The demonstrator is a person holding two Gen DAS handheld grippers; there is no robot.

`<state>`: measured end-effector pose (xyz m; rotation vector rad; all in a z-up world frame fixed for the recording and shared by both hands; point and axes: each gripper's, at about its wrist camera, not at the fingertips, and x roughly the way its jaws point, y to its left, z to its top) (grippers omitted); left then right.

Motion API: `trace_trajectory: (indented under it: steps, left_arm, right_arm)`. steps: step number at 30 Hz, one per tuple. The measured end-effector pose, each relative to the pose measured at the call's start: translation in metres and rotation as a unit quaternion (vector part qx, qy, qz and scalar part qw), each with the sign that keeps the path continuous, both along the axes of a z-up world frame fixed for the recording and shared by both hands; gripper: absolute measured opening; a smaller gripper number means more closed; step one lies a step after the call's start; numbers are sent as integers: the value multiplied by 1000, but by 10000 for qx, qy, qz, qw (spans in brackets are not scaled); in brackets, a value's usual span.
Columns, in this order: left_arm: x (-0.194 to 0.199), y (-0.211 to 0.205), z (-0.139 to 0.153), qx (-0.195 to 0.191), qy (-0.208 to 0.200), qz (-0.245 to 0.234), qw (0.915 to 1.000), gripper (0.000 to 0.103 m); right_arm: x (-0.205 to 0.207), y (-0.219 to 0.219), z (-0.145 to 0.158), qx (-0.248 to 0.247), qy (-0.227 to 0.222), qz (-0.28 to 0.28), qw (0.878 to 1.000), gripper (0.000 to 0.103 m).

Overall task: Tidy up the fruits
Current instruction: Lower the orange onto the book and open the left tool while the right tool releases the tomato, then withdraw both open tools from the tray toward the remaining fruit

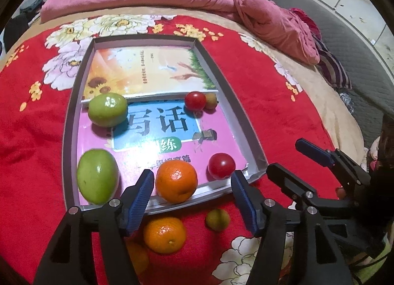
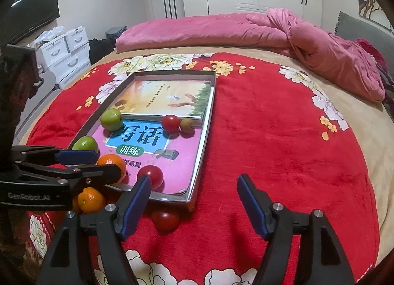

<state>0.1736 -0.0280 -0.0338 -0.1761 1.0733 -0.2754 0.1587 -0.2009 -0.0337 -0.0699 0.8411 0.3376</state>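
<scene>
1. Left tongs point(image 1: 193, 198): spread wide and holding nothing. They hang over the near edge of the shallow tray point(image 1: 248, 127), with an orange point(image 1: 176, 181) in the gap between the tips, just inside the tray's near wall.
2. Right tongs point(image 2: 194, 201): likewise spread and holding nothing, poised beyond the tray's near right corner, above the red floral blanket point(image 2: 283, 149) on the bed.
3. Fruit inside the tray, resting on two books: two green fruits point(image 1: 97, 176) point(image 1: 107, 109) along the left wall, the orange at the near edge, a red tomato point(image 1: 221, 166) toward the near right corner, and another tomato point(image 1: 195, 100) touching a small brownish fruit point(image 1: 210, 100) near the right wall.
4. Fruit outside the tray, on the blanket just before its near edge: a loose orange point(image 1: 164, 235) below the left tongs, a small green-yellow fruit point(image 1: 218, 219) beside it, and a dark red tomato point(image 2: 165, 221) near the left tip of the right tongs.
5. Likely hazards:
   - Round fruit may roll on the glossy book covers if the tray is nudged; the low wall offers little restraint.
   - A tip descending on the near wall may tip or shift the tray, which sits on soft bedding.
   - Tomatoes may bruise or split under a hard squeeze.
   - The two tongs hang close together, so collision appears possible.
</scene>
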Motion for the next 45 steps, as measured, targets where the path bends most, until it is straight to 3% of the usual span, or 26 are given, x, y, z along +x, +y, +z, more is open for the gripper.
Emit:
trace_trajectory:
  steps: [7,11,23,27,45]
  left_arm:
    - [-3,2,10,-34,-101,24,9999,69]
    - [-6,6,17,-89,-164,73,9998,76]
    - [-22,31,56,-205,-533,221,9981,78]
    - [-28,42,66,-220,-624,301,9974,78]
    - [-56,62,66,-88,-580,387,9975,79]
  right_arm:
    - [-1,-3,4,58,0,-54,10000,77]
    - [-2,-5,7,71,-32,-79,9999,78]
    - [-9,-14,28,251,-287,-250,9990,82]
    - [-11,-15,35,330,-360,-261,9985,89]
    - [-36,12,47,380,-485,244,9978,90]
